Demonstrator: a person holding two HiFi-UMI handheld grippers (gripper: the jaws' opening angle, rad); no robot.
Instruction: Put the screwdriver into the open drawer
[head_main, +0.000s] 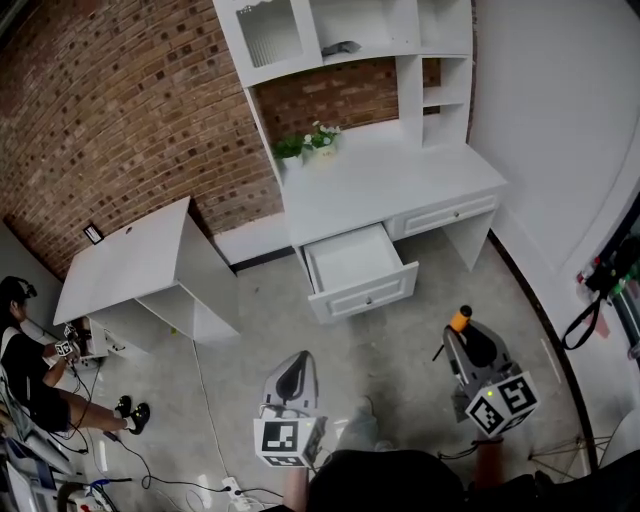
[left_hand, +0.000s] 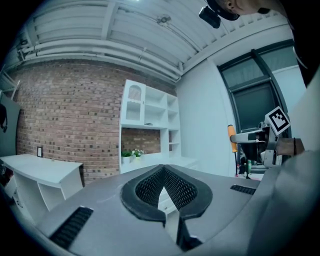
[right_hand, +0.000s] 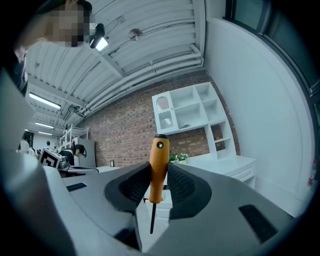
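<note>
Upright, the smooth orange-handled screwdriver (right_hand: 160, 155) is pinched between the right gripper's (right_hand: 159, 167) ribbed black pads, thin shaft down. The left gripper (left_hand: 163, 172) seems pressed together and empty. The white boxy drawer (head_main: 352, 258) stands open at eleven o'clock.

— The screwdriver (right_hand: 159, 165) handle?
— Smooth orange plastic, faint sheen; shaft perhaps dark metal.
— The claw pads (right_hand: 132, 185)?
— Matt black, finely ribbed. Upper left, brick wall (head_main: 120, 110) rough; counter (head_main: 390, 180) smooth white.

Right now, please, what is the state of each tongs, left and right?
Left tongs: closed, with nothing between them.
Right tongs: closed on the screwdriver, held by its orange handle.
</note>
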